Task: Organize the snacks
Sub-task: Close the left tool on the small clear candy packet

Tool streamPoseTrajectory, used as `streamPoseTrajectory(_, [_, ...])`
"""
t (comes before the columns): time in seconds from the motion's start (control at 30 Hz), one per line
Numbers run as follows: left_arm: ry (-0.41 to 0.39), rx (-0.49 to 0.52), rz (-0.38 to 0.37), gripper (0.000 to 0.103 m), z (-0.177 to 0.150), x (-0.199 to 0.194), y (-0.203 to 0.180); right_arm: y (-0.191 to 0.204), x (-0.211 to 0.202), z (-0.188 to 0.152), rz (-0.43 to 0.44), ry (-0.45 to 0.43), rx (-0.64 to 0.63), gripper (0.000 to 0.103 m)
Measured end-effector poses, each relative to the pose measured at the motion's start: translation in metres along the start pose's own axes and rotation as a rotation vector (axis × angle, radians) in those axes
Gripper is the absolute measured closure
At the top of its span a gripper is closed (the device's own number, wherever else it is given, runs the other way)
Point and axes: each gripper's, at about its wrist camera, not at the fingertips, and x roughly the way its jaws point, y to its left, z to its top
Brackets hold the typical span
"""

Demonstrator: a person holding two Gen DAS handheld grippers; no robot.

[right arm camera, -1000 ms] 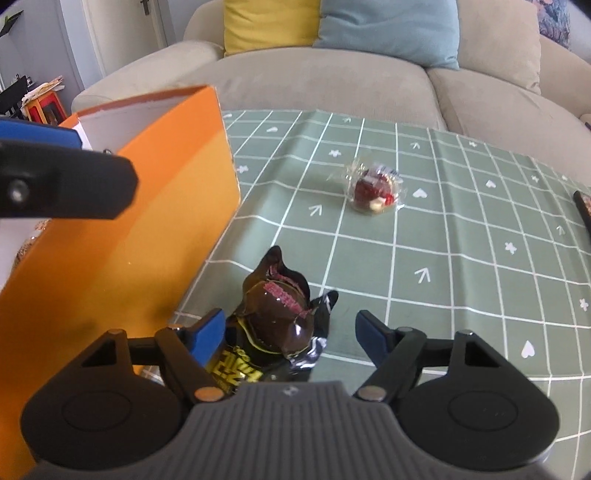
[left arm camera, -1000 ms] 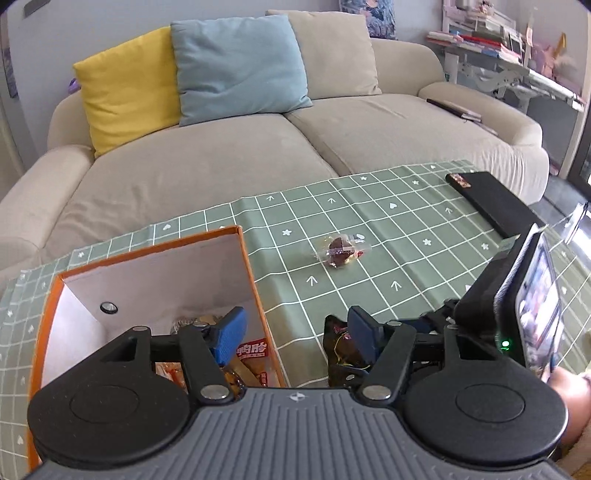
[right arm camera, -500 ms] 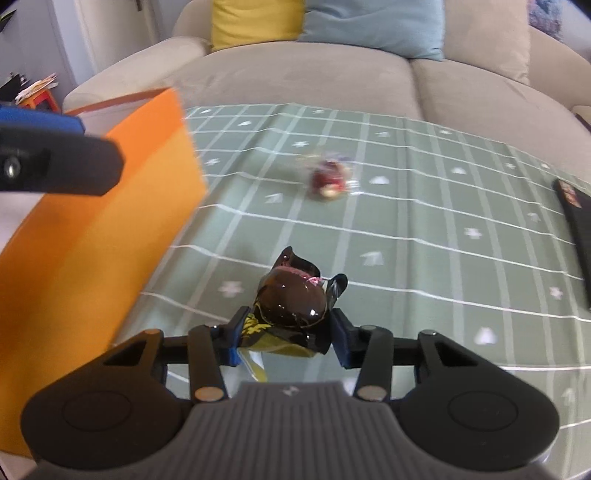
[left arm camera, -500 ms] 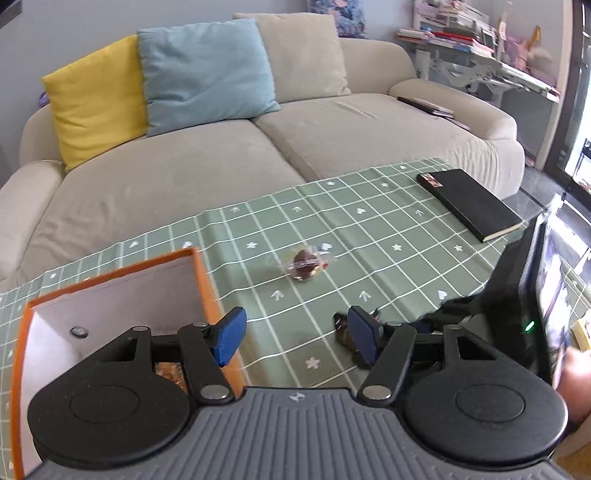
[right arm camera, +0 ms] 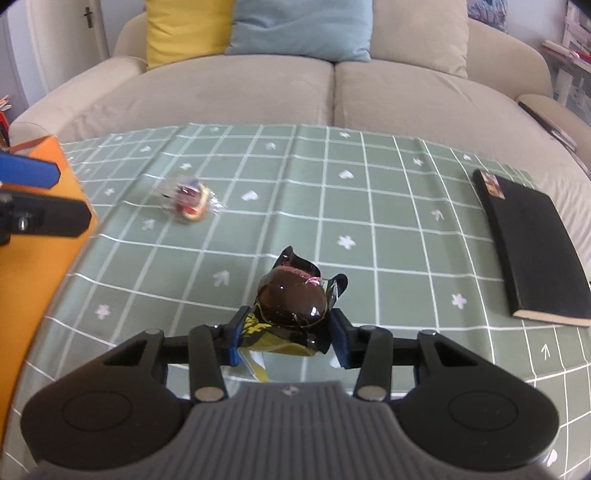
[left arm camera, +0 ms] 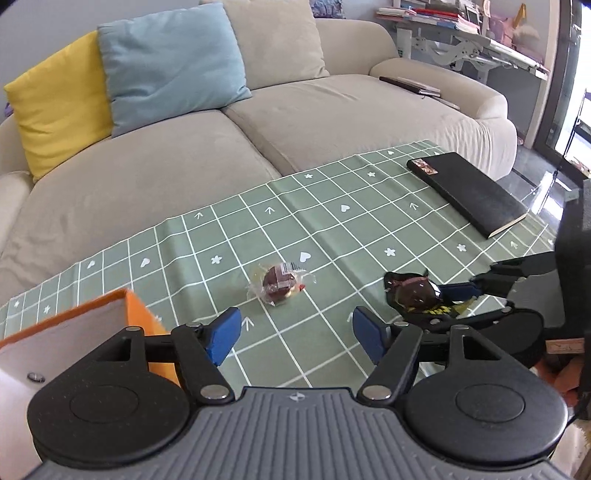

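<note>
My right gripper (right arm camera: pixel 288 332) is shut on a dark brown snack in a black and yellow wrapper (right arm camera: pixel 291 301) and holds it above the green checked tablecloth (right arm camera: pixel 388 229). The same snack (left arm camera: pixel 415 295) shows in the left wrist view, at the right. A clear-wrapped brown and red snack (left arm camera: pixel 279 284) lies on the cloth ahead of my left gripper (left arm camera: pixel 295 334), which is open and empty above the cloth. That snack also shows in the right wrist view (right arm camera: pixel 190 201). The orange box (left arm camera: pixel 74 332) stands at the left, its inside mostly out of sight.
A black notebook (left arm camera: pixel 467 192) lies at the cloth's right side, also in the right wrist view (right arm camera: pixel 532 243). A beige sofa (left arm camera: pixel 221 140) with yellow and blue cushions runs behind the table. A desk with books (left arm camera: pixel 461 33) stands far right.
My right gripper shut on the black-wrapped snack and lifted it off the cloth. My left gripper rose and swung right, away from the orange box, staying open.
</note>
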Motion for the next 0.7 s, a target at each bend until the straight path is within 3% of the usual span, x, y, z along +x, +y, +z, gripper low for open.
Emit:
streamPoseTrajectory(0.37, [0.052,0.114,0.011,0.02,0.026,0.05,-0.006,-0.012,0.007,-0.003,0.041,0.003,0.029,0.059])
streamPoseTrajectory(0.5, [0.102,0.142,0.059,0.018,0.037,0.08,-0.013,-0.014,0.007,-0.004,0.05,0.004,0.034,0.058])
streamPoseTrajectory(0.6, [0.137,0.074,0.093,0.02,0.04,0.1,-0.008,-0.015,0.007,-0.005,0.052,0.002,0.034,0.058])
streamPoseTrajectory(0.7, [0.15,-0.028,0.088,0.033,0.039,0.109,0.003,-0.014,0.008,-0.006,0.054,0.003,0.029,0.058])
